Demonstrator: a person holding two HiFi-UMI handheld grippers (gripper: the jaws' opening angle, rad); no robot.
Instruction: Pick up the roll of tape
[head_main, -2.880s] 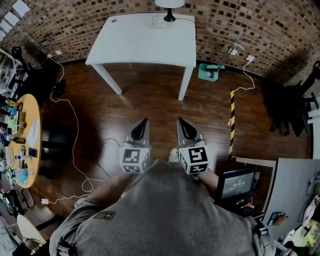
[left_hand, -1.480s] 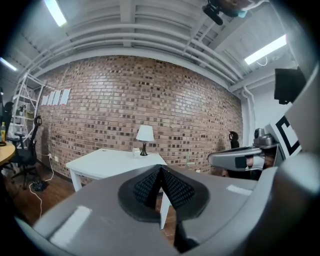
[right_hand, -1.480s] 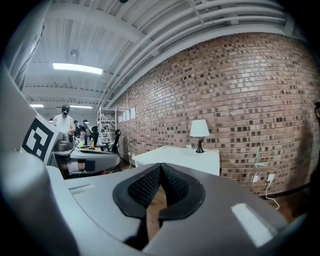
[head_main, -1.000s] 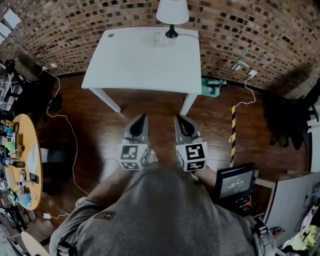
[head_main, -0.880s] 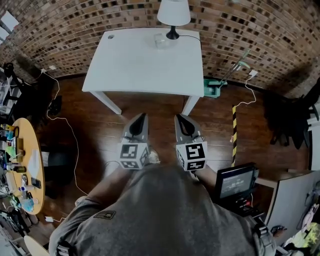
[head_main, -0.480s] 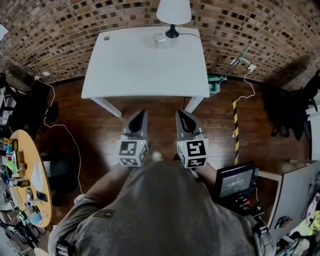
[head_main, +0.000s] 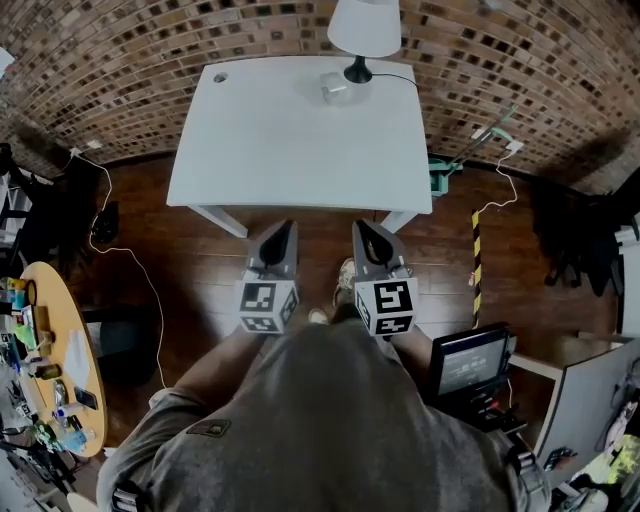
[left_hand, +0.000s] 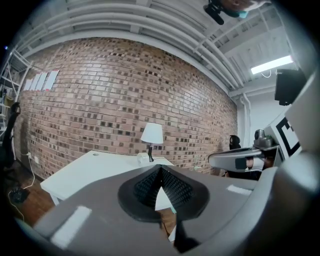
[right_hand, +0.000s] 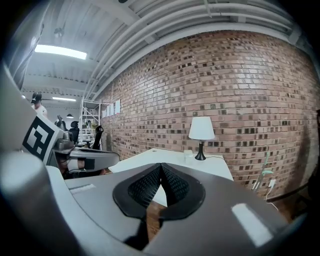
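The person is holding both grippers side by side over the wooden floor (head_main: 190, 240), just before the near edge of the white table (head_main: 290, 140). The left gripper (head_main: 286, 228) is pointing toward the table, and in the left gripper view its ribbed black pads (left_hand: 172, 186) are pressing against each other with nothing between them. The right gripper (head_main: 361, 227) is standing the same way: its jaws are together and empty.

The roll of tape (head_main: 335, 87) is lying on the far part of the table, just beside the black foot of a table lamp (head_main: 363, 28) with a white shade, well apart from both grippers. It is showing only as a small pale thing, so its details cannot be told. A brick wall (head_main: 120, 50) is standing behind the table. At the left edge a round yellow table (head_main: 85, 400) is carrying many small items, and a yellow and black strip (head_main: 476, 262) is lying on the floor at the right.
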